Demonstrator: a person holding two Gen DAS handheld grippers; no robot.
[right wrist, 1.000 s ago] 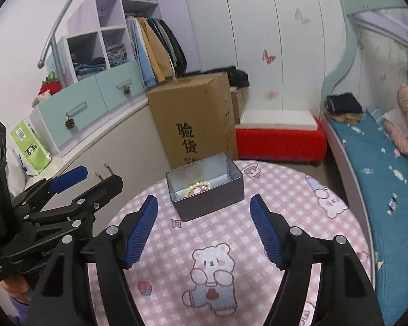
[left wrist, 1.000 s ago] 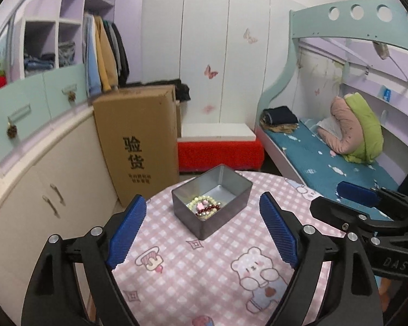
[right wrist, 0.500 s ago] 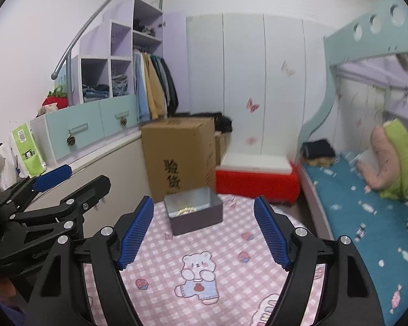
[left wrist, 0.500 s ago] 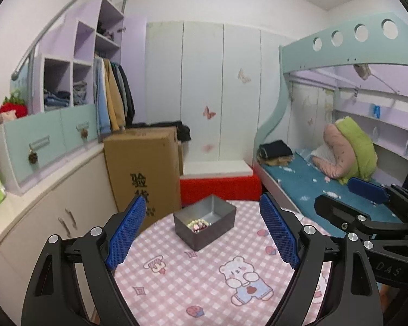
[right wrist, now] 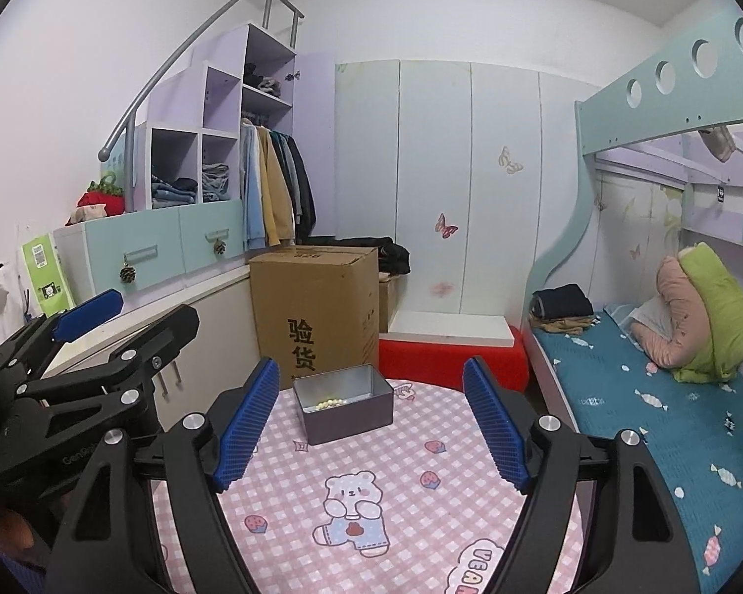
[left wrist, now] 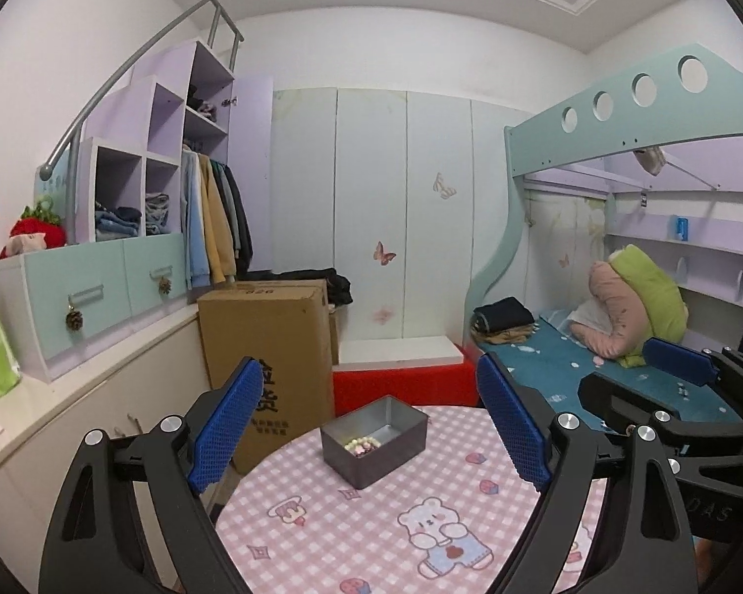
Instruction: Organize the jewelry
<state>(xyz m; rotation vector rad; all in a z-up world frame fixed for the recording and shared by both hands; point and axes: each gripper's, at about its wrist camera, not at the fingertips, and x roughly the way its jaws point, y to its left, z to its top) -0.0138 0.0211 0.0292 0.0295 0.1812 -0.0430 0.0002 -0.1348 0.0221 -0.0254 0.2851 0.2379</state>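
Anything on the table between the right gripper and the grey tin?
No objects. Right wrist view shows only bare pink checked tablecloth between the open right gripper and the grey tin holding beaded jewelry.

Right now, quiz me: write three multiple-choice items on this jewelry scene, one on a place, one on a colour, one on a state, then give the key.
1. Where do the bead bracelets lie?
A. Inside the grey metal tin
B. On the tablecloth beside the tin
C. On top of the cardboard box

2. What colour are the pads on the right tool?
A. Red
B. Blue
C. Green

3. In what state is the left tool?
A. Shut on a bracelet
C. Shut and empty
B. Open, holding nothing

Key: 1 A, since both views show the beads on the tin's floor, within its walls. 2 B, since the ribbed pads are plainly blue. 3 B, since its fingers stand wide apart above the pink checked tablecloth with nothing between them.
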